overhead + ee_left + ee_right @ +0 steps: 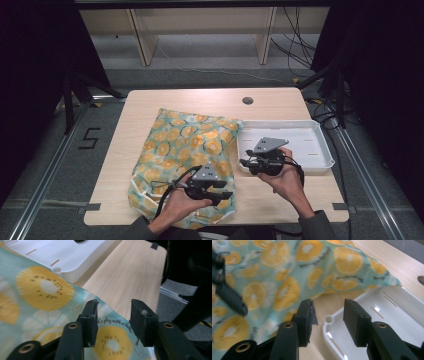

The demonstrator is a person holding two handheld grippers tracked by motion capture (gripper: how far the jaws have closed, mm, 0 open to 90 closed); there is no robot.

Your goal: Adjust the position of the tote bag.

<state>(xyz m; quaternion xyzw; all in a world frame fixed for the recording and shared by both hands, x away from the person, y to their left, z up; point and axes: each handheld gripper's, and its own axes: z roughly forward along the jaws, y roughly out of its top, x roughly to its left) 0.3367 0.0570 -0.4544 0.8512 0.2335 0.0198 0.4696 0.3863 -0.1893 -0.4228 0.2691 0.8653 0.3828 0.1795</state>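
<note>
A teal cloth bag printed with orange slices [180, 150] lies flat on the wooden table, its far right corner lapping over a white tray [320, 145]. My left gripper [225, 192] hovers over the bag's near right edge [110, 340], open, nothing between its jaws. My right gripper [244, 163] sits over the tray's left rim [328, 320], open and empty, pointing toward the bag [287, 277]. The left gripper's dark jaw tip [230, 298] shows at the left of the right gripper view.
The tray [75, 255] is empty and lies to the right of the bag. A round cable hole [247, 100] sits near the table's far edge. Bare wood [130, 277] lies between bag and tray. Shelving legs and cables stand on the floor beyond the table.
</note>
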